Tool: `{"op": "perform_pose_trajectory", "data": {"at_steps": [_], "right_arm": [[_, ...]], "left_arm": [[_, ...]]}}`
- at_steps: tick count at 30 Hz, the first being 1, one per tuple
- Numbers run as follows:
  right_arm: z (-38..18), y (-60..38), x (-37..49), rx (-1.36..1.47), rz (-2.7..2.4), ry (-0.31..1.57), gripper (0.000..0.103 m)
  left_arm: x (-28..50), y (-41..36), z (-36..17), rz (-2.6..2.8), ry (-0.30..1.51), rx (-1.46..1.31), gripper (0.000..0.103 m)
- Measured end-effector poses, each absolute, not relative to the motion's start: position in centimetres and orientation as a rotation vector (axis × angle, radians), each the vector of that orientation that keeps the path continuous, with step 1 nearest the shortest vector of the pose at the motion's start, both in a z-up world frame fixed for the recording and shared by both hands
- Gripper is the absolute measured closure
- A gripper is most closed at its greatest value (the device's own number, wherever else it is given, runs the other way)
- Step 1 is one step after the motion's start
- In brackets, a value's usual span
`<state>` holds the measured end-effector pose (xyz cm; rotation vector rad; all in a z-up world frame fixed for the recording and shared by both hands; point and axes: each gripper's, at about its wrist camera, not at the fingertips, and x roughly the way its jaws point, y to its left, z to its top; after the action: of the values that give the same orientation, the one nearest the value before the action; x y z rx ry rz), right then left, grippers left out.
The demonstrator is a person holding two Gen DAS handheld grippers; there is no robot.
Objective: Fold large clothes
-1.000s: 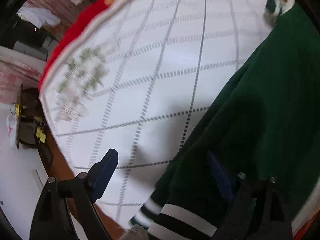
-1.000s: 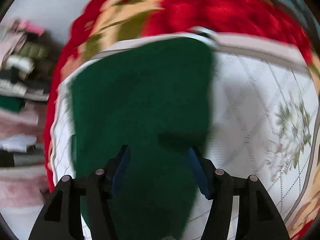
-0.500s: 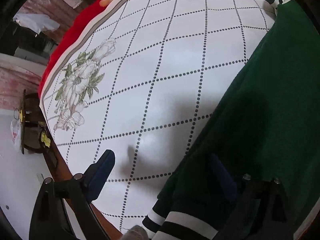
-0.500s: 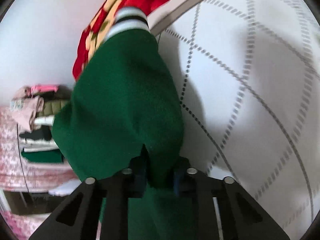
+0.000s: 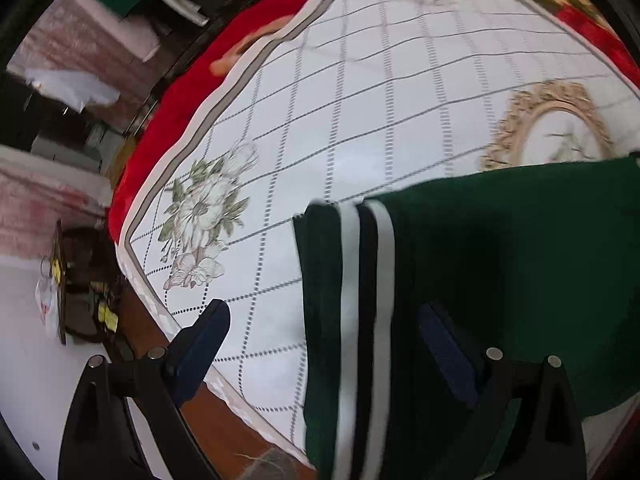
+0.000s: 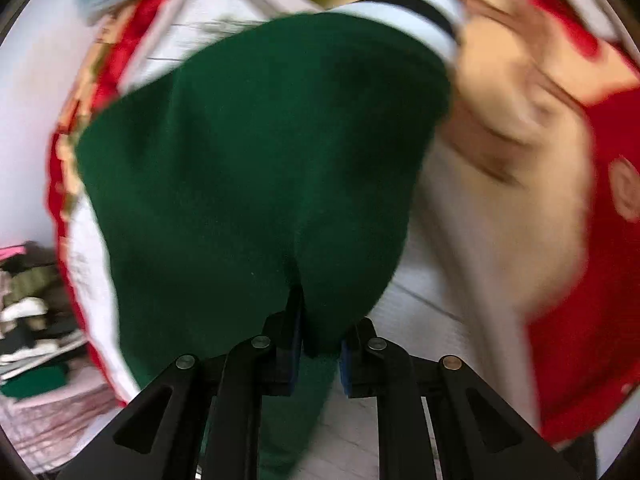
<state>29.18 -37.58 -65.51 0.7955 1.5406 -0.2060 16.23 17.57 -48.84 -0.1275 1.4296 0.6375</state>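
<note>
A dark green garment (image 5: 500, 264) with a white and black striped cuff (image 5: 360, 300) lies on the white quilted bed cover (image 5: 360, 92). My left gripper (image 5: 324, 344) is open, its blue pads (image 5: 200, 340) straddling the striped cuff just above it. In the right wrist view my right gripper (image 6: 318, 344) is shut on a fold of the green garment (image 6: 260, 168) and holds it lifted; the striped cuff (image 6: 416, 12) hangs at the far end. The view is blurred.
A red floral blanket (image 5: 172, 120) lies under the white cover. The wooden bed edge (image 5: 216, 412) runs at the lower left. A dark stand (image 5: 80, 288) sits on the floor to the left. Stacked folded clothes (image 6: 28, 320) lie at the left.
My right gripper has closed on the green garment and lifted it, swinging it over the bed. The left gripper stays open and now has the striped cuff between its fingers.
</note>
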Motion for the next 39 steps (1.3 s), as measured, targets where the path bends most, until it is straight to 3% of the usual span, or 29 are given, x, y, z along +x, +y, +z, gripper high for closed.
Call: {"op": "perform_pose_trajectory", "data": {"at_steps": [3,9,15,19,23,28,33,34,36,37,39], "right_arm": [[-65.8,-39.3,26.3,0.789,-0.228,1.617,0.080],[-60.7,-40.1,26.0,0.559,-0.244,1.610,0.079],[-57.4,-33.7,34.0,0.398,-0.084,1.527,0.078],[-60.3,-26.0,42.8,0.327,0.058,1.528,0.079],[-66.8,-21.5,46.1,0.242,0.062,1.632,0.079],[-69.4,-20.9,49.7,0.259,0.026,1.674,0.079],[-67.0,-21.8,50.1,0.314,0.138,1.696,0.079],[-65.8,-22.0,49.7,0.338,0.190,1.684,0.074],[-63.7,-22.3,48.5,0.365,0.233,1.663,0.054],[-63.0,-22.5,47.9,0.374,0.242,1.655,0.038],[-62.4,-22.6,47.2,0.396,0.251,1.645,0.034]], "left_arm": [[17.1,15.4,-47.8,0.556,1.423,-0.125,0.005],[21.1,10.7,-47.4,0.430,1.386,-0.091,0.005],[26.3,9.3,-50.9,0.440,1.361,-0.033,0.005],[28.2,9.8,-54.8,0.477,1.400,-0.019,0.005],[28.6,10.5,-57.5,0.503,1.443,-0.070,0.004],[28.2,10.8,-56.9,0.537,1.443,-0.110,0.004],[24.6,12.8,-51.5,0.608,1.365,-0.237,0.004],[23.7,13.4,-50.5,0.630,1.343,-0.255,0.004],[22.0,14.8,-48.9,0.679,1.314,-0.287,0.004],[20.9,15.9,-48.4,0.715,1.302,-0.310,0.005],[19.9,17.6,-48.6,0.763,1.303,-0.338,0.005]]}}
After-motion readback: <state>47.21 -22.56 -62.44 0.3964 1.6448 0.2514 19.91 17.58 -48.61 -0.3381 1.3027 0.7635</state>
